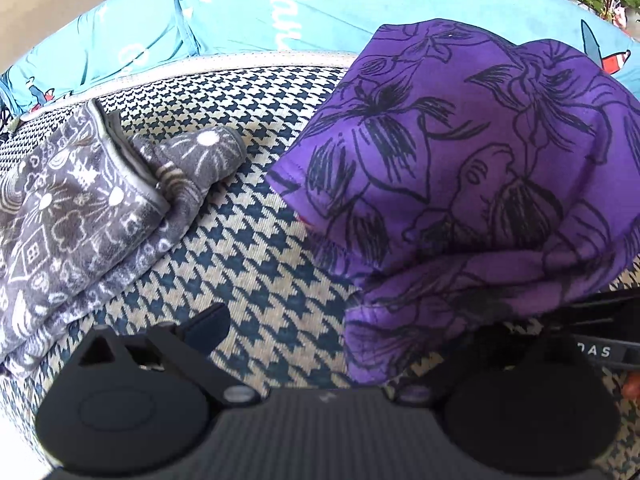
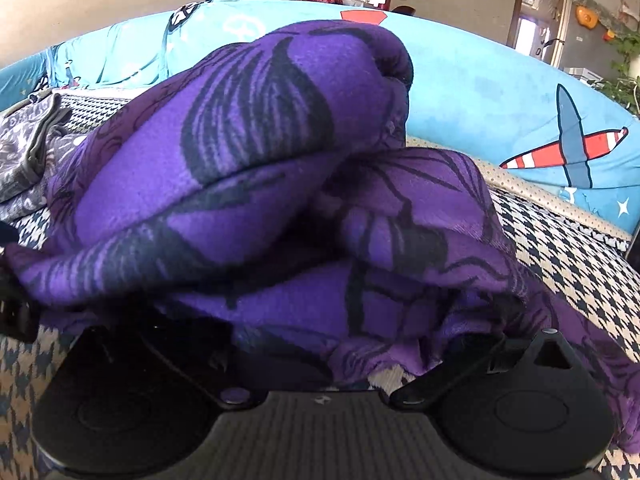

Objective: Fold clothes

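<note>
So we've got the purple floral-print knit garment (image 1: 460, 168) bunched in a soft heap on the houndstooth-weave seat cushion (image 1: 248, 248), toward the cushion's right side, with the grey patterned cloth (image 1: 80, 208) lying rumpled over at its left. The purple one looks light, floppy and a bit stretchy, so it'll sag and slide off anything but a firm pinch. We'd grab it at the stitched hem edge, not the puffy middle. Our left gripper (image 1: 352, 328) has one finger out in the clear and the other buried under fabric, so we can't tell if it's pinching. Our right gripper (image 2: 320, 344) is hidden under folds too, can't tell.
</note>
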`<action>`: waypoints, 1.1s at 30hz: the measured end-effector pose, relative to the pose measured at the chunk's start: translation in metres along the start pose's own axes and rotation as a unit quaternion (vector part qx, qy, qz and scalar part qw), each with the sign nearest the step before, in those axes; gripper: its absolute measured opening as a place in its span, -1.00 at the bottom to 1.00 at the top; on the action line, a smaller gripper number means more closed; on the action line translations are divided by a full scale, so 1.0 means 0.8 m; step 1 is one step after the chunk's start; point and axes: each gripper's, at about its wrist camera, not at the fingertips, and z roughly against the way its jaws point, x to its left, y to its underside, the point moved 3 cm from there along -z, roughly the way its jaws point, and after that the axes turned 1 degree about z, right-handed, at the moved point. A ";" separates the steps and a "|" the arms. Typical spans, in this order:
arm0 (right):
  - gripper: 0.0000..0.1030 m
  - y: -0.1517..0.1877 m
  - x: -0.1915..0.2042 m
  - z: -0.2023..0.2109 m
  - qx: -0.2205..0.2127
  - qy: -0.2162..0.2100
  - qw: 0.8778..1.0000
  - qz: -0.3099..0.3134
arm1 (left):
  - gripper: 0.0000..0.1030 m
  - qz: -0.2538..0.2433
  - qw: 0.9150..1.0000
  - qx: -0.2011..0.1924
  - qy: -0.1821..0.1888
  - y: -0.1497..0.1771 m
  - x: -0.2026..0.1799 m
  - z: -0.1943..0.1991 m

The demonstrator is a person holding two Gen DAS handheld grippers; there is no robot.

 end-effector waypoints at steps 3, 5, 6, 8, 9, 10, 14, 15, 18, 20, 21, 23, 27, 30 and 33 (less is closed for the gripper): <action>1.00 0.019 -0.010 0.013 -0.011 -0.014 1.000 0.001 | 1.00 0.007 1.000 0.002 0.001 0.013 0.014 0.009; 1.00 0.030 -0.016 0.020 -0.021 -0.024 0.999 0.002 | 1.00 0.011 1.000 0.003 0.001 0.021 0.021 0.017; 1.00 0.032 -0.019 0.022 -0.022 -0.028 0.999 0.003 | 1.00 0.013 1.000 0.001 0.002 0.023 0.024 0.021; 1.00 0.036 -0.022 0.024 -0.021 -0.033 0.999 0.009 | 1.00 0.016 1.000 -0.003 0.001 0.028 0.030 0.031; 1.00 0.036 -0.024 0.024 -0.022 -0.037 0.999 0.012 | 1.00 0.017 1.000 -0.005 0.000 0.031 0.033 0.036; 1.00 0.035 -0.026 0.023 -0.022 -0.042 0.999 0.014 | 1.00 0.019 1.000 -0.007 -0.001 0.034 0.036 0.042; 1.00 0.043 -0.043 0.026 -0.024 -0.056 0.998 0.018 | 1.00 0.036 0.999 -0.002 0.001 0.045 0.050 0.050; 1.00 0.043 -0.046 0.025 -0.024 -0.060 0.998 0.017 | 1.00 0.040 0.999 0.000 -0.001 0.047 0.053 0.051; 1.00 0.045 -0.049 0.026 -0.027 -0.065 0.997 0.010 | 1.00 0.045 0.999 0.003 -0.031 0.050 0.061 0.048; 1.00 0.047 -0.042 0.024 -0.028 -0.056 0.998 0.021 | 1.00 0.051 0.998 0.007 -0.045 0.050 0.068 0.046; 1.00 0.047 -0.039 0.024 -0.029 -0.051 0.998 0.027 | 1.00 0.058 0.997 0.010 -0.047 0.050 0.071 0.045; 1.00 0.047 -0.039 0.024 -0.029 -0.051 0.998 0.027 | 1.00 0.072 0.996 0.014 -0.051 0.048 0.077 0.043; 1.00 0.047 -0.038 0.023 -0.029 -0.051 0.998 0.027 | 1.00 0.101 0.993 0.023 -0.059 0.046 0.091 0.038; 1.00 0.047 -0.039 0.023 -0.029 -0.051 0.998 0.027 | 1.00 0.142 0.988 0.042 -0.050 0.051 0.099 0.031; 1.00 0.048 -0.040 0.023 -0.029 -0.051 0.998 0.027 | 1.00 0.162 0.983 0.067 -0.061 0.057 0.100 0.022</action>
